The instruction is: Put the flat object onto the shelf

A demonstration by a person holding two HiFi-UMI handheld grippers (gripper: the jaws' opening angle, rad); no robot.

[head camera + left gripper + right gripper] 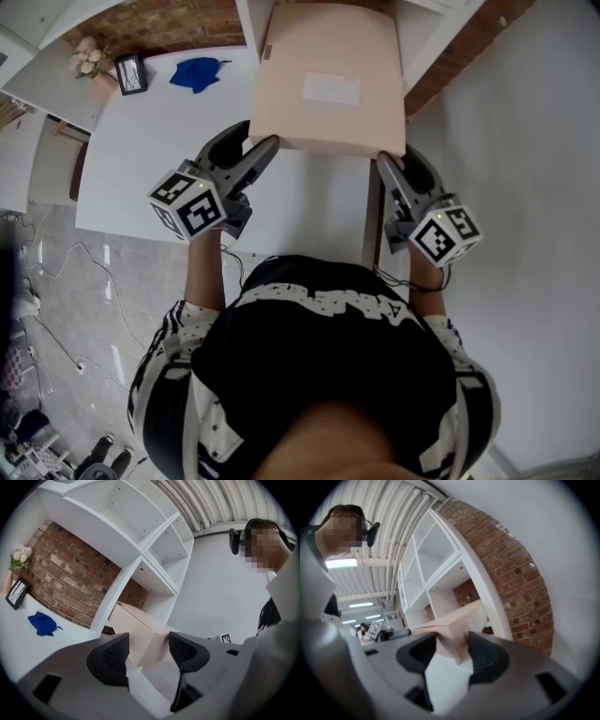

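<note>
Head view: the left gripper (pixel 261 139) has its jaws closed on the near left corner of the flat pink box (pixel 328 84); the right gripper (pixel 398 161) has its jaws closed on the near right corner; ahead of both pairs of jaws the box runs between white panels of the shelf (pixel 422 28); well to the left of the left jaws, a blue cloth (pixel 195 73) lies on the white table (pixel 141 150).

Left gripper view: the left gripper (pixel 149 651) has a corner of the box (pixel 140 630) filling the gap between its jaws, with both pads against it; beyond the jaws the box points at the foot of the shelf (pixel 140 536); the blue cloth (pixel 43 623) lies far off to the left of the left jaw.

Right gripper view: the right gripper (pixel 452 651) is clamped on a corner of the box (pixel 457 625); past the jaws stands the shelf (pixel 436 564), and to the right of the right jaw a brick wall (pixel 511 573).
</note>
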